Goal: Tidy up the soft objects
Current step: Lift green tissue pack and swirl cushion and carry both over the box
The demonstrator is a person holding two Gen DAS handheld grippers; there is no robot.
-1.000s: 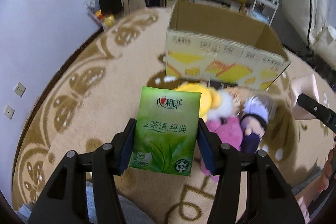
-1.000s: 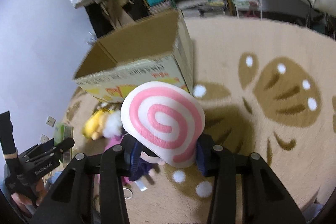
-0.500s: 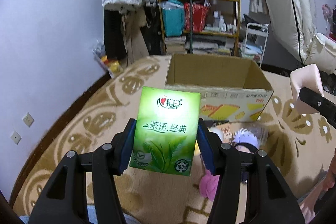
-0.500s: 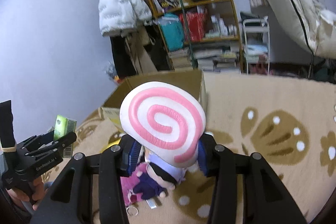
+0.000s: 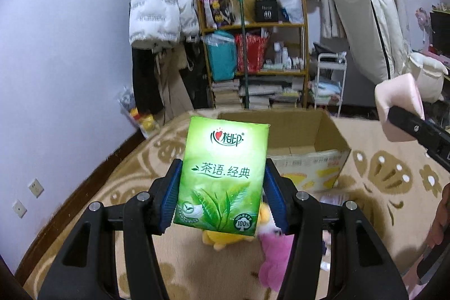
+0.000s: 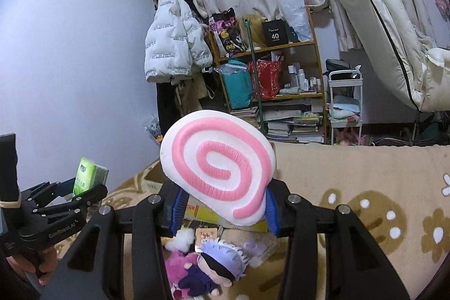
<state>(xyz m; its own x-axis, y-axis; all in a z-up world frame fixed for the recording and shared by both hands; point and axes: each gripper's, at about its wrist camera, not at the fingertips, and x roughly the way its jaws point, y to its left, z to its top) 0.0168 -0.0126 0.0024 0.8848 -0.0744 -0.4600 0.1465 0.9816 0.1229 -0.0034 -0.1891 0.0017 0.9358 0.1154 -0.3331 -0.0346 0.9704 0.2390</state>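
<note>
The left tongs (image 5: 222, 197) are clamping the green tissue pack (image 5: 223, 176) between blue pads, and the right tongs (image 6: 223, 207) are squeezing the pink-swirl cushion (image 6: 218, 165). Over the last second both loads have been rising off the rug (image 6: 365, 173) and levelling out, so the view is swinging from the floor up to the shelf (image 5: 253, 58). That probably means both pickups are done and the carry to the cardboard box (image 5: 317, 137) is starting. The box is sitting open just beyond the tissue pack, its near rim facing the tongs with clear air above. The yellow plush (image 5: 225, 236), pink plush (image 5: 274, 257) and purple-haired doll (image 6: 216, 263) are lying on the rug below, before the box.
</note>
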